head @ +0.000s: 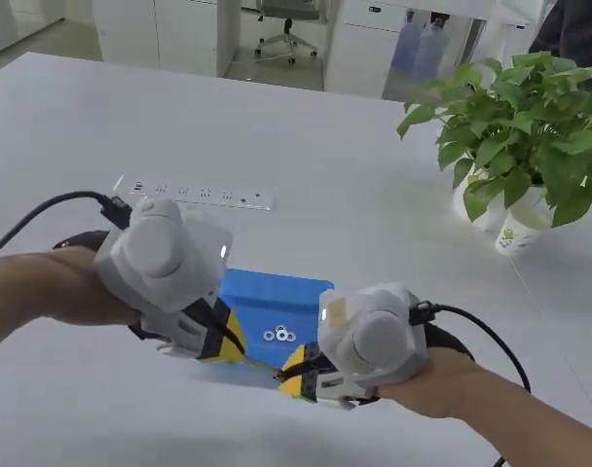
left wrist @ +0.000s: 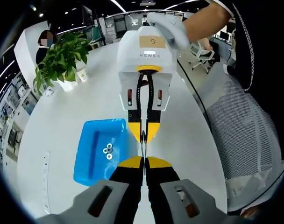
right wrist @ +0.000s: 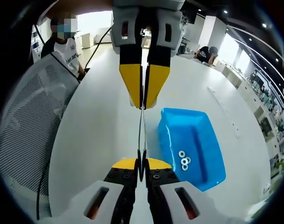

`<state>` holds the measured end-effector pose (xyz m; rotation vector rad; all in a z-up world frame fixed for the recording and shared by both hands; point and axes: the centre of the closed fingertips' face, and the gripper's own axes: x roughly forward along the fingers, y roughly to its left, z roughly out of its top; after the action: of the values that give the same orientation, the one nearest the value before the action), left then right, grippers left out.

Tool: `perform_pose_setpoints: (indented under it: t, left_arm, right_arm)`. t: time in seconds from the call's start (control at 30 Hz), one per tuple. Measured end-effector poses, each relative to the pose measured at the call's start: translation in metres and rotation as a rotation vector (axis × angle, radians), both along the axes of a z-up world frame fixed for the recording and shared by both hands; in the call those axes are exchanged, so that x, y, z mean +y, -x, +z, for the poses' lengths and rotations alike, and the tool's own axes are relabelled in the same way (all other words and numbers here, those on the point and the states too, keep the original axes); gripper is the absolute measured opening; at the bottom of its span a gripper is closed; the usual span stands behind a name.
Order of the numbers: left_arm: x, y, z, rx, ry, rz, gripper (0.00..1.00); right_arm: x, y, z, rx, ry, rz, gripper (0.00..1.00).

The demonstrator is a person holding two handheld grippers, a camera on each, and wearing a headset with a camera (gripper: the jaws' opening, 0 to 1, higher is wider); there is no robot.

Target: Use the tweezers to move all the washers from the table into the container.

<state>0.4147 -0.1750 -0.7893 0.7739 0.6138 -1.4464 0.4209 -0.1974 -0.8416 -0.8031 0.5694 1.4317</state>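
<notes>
A blue container sits on the white table, with three washers lying together inside it. Its near edge lies just behind my two grippers, which face each other tip to tip. Thin metal tweezers span the gap between them. My left gripper is shut on one end and my right gripper is shut on the other. In the left gripper view, the left gripper meets the right gripper, with the container and washers to the left. In the right gripper view, the right gripper faces the left gripper, with the container and washers to the right.
A white power strip lies behind the container. A potted plant stands at the far right of the table. A mesh office chair stands beside the table edge. Cables trail from both grippers.
</notes>
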Motion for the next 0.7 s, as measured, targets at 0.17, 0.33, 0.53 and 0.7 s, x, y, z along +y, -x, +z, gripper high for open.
perform_pose_setpoints:
  t: [0.17,0.33,0.53,0.7]
  left_arm:
    - [0.003,0.007,-0.021,0.001,-0.039,-0.015,0.05]
    - [0.006,0.012,-0.037,0.006,-0.066,-0.021,0.05]
    - [0.008,0.017,-0.056,0.011,-0.091,-0.019,0.05]
    - [0.007,0.021,-0.07,0.04,-0.084,0.005,0.05]
  right_arm:
    - [-0.002,0.009,-0.011,0.004,0.023,0.019,0.07]
    - [-0.004,0.016,-0.018,0.019,0.035,0.022,0.07]
    - [-0.005,0.022,-0.028,0.036,0.042,0.017,0.07]
    - [-0.008,0.027,-0.04,0.054,0.046,0.006,0.07]
